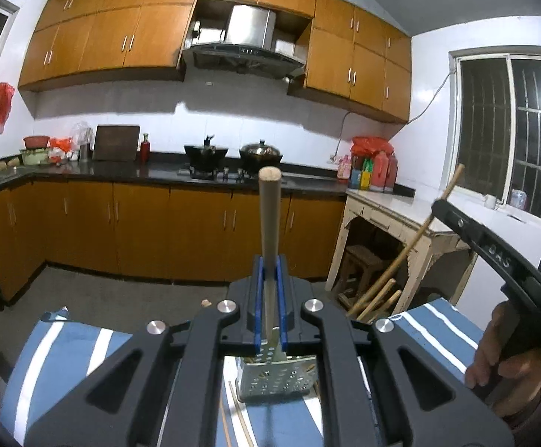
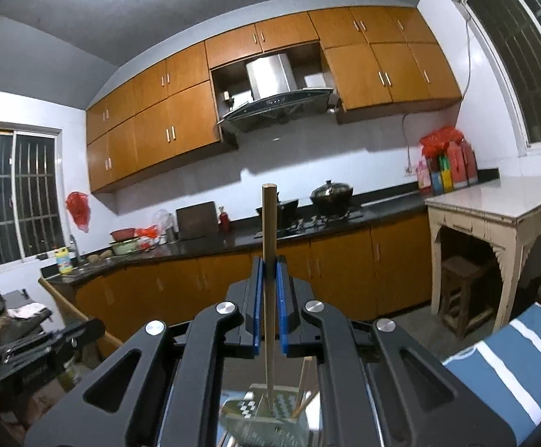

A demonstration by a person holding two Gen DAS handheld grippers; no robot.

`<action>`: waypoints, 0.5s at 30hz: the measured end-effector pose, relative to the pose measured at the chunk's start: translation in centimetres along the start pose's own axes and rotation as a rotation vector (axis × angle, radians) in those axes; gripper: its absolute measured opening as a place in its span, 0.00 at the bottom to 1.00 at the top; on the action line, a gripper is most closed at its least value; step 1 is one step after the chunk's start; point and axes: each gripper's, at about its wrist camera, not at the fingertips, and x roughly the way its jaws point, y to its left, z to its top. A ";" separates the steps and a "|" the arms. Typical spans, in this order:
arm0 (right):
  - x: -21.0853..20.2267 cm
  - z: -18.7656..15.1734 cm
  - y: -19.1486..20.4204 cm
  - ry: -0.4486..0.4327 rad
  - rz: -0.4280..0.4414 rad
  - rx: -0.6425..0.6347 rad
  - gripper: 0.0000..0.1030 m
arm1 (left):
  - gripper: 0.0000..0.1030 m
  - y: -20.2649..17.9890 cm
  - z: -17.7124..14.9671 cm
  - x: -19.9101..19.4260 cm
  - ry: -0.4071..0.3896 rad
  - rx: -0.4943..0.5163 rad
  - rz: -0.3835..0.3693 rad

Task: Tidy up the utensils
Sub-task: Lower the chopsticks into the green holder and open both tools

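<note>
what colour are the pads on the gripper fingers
Blue pads, on black fingers; clearest in the left wrist view.

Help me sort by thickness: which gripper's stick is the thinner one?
The right gripper holds the thinner chopstick; the stick in the left gripper is a visibly thicker, rounded wooden handle.

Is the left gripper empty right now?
No: the left gripper is shut on a thick round wooden handle that sticks up between its blue pads.

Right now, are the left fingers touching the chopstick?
Touching. Left wrist view shows the blue fingers closed against both sides of the chopstick.
</note>
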 end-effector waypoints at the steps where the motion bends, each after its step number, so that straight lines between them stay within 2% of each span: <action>1: 0.8 -0.5 0.0 0.009 -0.003 0.001 0.08 | 0.08 0.1 -0.3 0.9 0.018 -0.008 -0.001; 8: 3.9 -4.0 -0.1 0.108 -0.009 0.005 0.07 | 0.08 1.0 -1.8 3.9 0.071 -0.026 0.002; 15: 5.2 -5.6 -0.4 0.194 -0.019 0.024 0.08 | 0.08 1.7 -2.9 6.3 0.125 -0.056 0.006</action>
